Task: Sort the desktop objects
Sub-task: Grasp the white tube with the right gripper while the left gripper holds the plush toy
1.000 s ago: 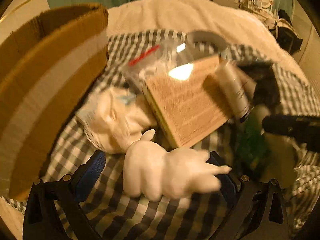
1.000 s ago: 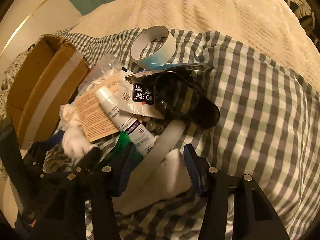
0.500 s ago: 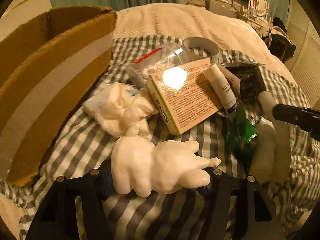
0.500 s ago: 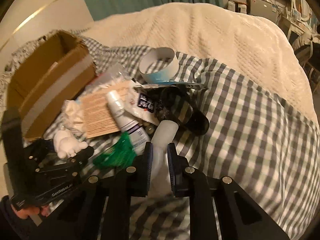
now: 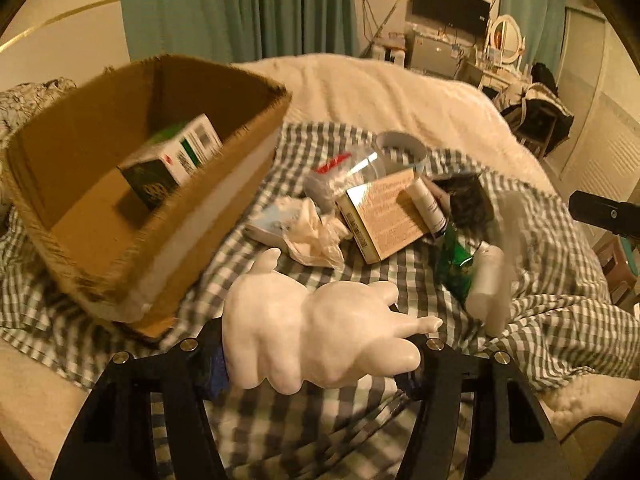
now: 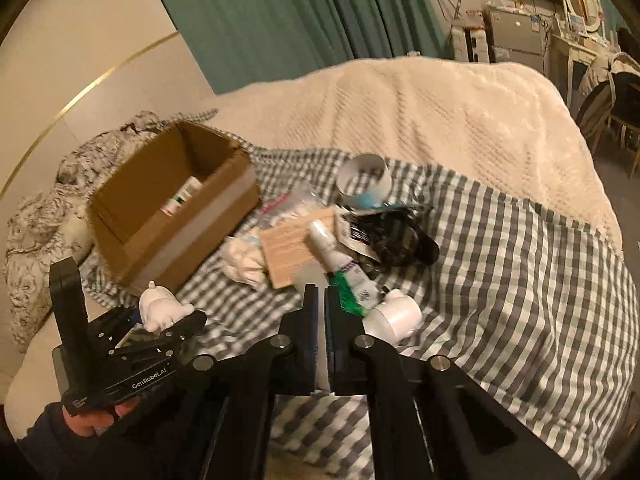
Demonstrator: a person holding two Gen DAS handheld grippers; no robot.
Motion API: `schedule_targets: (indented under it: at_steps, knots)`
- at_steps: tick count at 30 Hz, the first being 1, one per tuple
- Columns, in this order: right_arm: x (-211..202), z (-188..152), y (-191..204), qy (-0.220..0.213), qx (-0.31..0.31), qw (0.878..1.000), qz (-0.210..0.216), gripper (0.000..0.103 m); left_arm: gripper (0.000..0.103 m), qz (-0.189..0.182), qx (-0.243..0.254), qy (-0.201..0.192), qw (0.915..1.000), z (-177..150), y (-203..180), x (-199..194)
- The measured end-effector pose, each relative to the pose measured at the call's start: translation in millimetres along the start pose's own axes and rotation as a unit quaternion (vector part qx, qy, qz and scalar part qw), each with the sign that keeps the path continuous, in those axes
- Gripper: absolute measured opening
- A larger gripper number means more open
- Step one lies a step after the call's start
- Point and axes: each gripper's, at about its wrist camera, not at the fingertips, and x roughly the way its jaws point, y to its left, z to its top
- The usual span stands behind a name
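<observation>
We see left tool (image 5: pixel 320 344) clamped on white figurine (image 5: pixel 320 332), held above checked cloth (image 5: pixel 280 420) beside cardboard box (image 5: pixel 224 216) | right tool (image 6: pixel 322 300) closed, thin white sliver between its pads, unidentifiable | white bottle (image 6: pixel 394 316) lying just right of it on bed (image 6: pixel 440 112)

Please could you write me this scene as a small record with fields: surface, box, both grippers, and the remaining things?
Surface: grey-white checked cloth
Container: open brown cardboard box, small white-green carton inside
Left gripper: shut on white animal-shaped figurine, held above the cloth
Right gripper: shut; whether anything is pinched cannot be told
Remaining pile: flat tan paper box, white tube, white plastic bottle
</observation>
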Motion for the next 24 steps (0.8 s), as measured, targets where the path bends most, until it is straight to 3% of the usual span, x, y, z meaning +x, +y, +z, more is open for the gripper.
schedule_targets:
  at_steps: [6,8,10,11,19,24]
  knots:
    - [-1,-4,20,0.016,-0.018,1.0,-0.017,0.004,0.065,-0.009,-0.007,-0.018,0.9998,1,19,-25]
    - [15,-9,23,0.034,-0.022,0.999,-0.022,0.016,0.065,-0.01,-0.008,-0.018,0.9997,-2,22,-25]
    - [31,-16,24,0.043,-0.029,0.998,-0.032,0.034,0.065,-0.01,-0.009,-0.019,0.9997,-7,24,-23]
    - [41,-20,26,0.047,-0.035,0.998,-0.034,0.036,0.065,-0.011,-0.012,-0.02,0.9997,-10,24,-20]
    - [111,-39,40,0.124,-0.072,0.989,-0.034,0.036,0.065,-0.021,-0.012,-0.007,0.9997,-27,29,8]
    - [131,-49,23,0.15,-0.051,0.987,-0.038,0.037,0.065,-0.033,-0.023,-0.001,0.9992,-26,34,23]
